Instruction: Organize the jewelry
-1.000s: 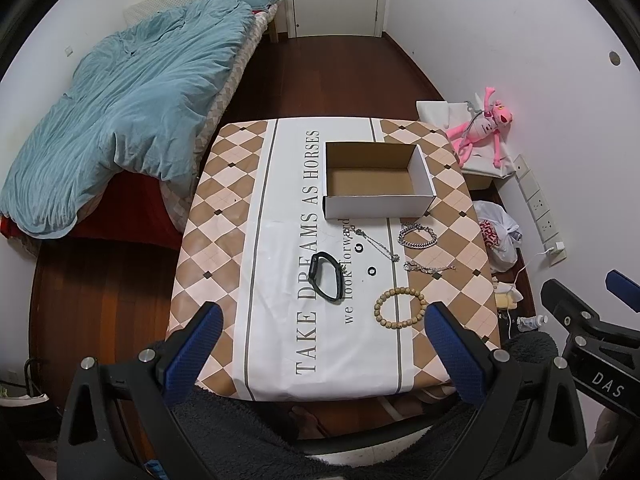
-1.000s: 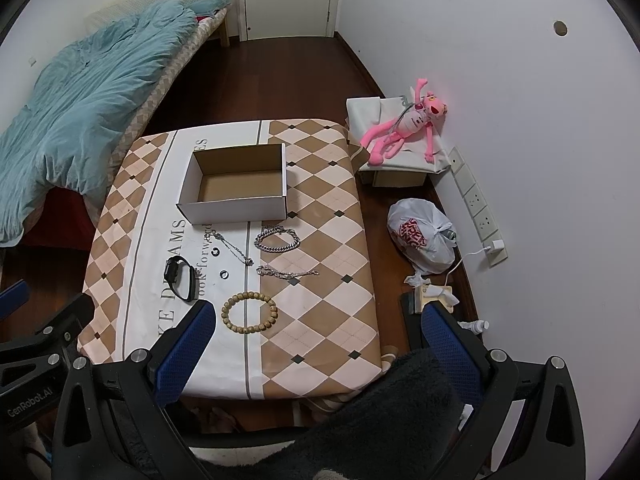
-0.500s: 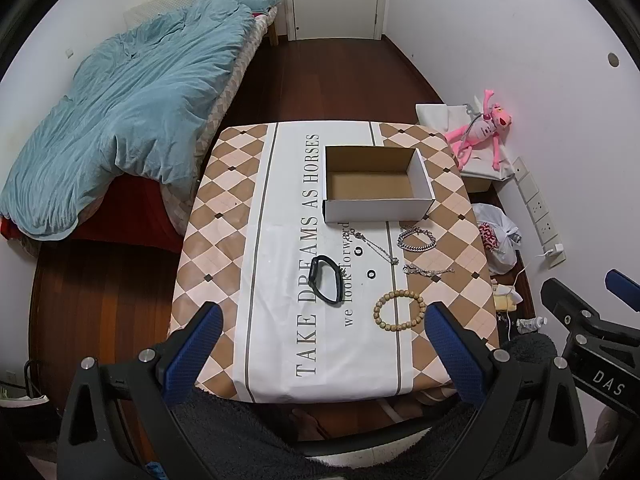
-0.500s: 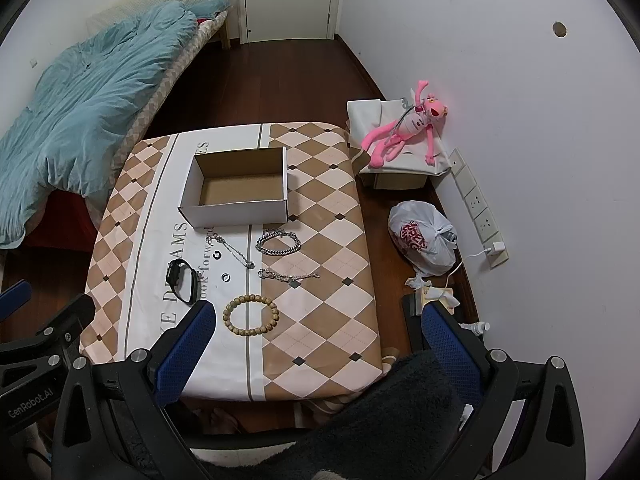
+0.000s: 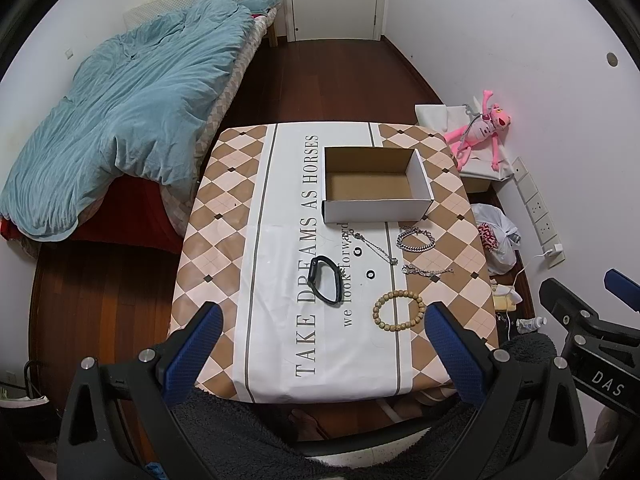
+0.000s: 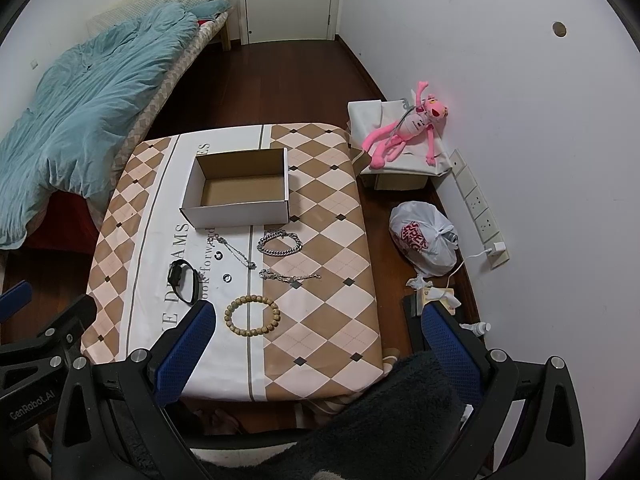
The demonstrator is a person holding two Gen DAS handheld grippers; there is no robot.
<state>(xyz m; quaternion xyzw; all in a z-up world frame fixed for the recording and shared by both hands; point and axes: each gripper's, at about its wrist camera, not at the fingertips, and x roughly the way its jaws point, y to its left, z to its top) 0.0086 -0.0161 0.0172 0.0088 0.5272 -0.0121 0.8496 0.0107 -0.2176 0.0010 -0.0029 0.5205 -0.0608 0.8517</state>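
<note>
Round wooden-bead bracelet [image 5: 398, 311] (matte) beside cardboard box [image 5: 376, 185]

One box [image 5: 378, 200], three bracelets [image 5: 398, 309] — one watch [image 5: 325, 279], two rings [image 5: 371, 274], one necklace [image 5: 374, 246]

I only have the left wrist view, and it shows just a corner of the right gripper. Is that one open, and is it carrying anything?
Observer: The right gripper is open. Its fingers are spread wide and nothing is between them.
Operator: Which piece is closest to it?
Observer: The bead bracelet. In the right wrist view it lies on the tablecloth just right of the tip of the left finger, and the finger is not touching it.
</note>
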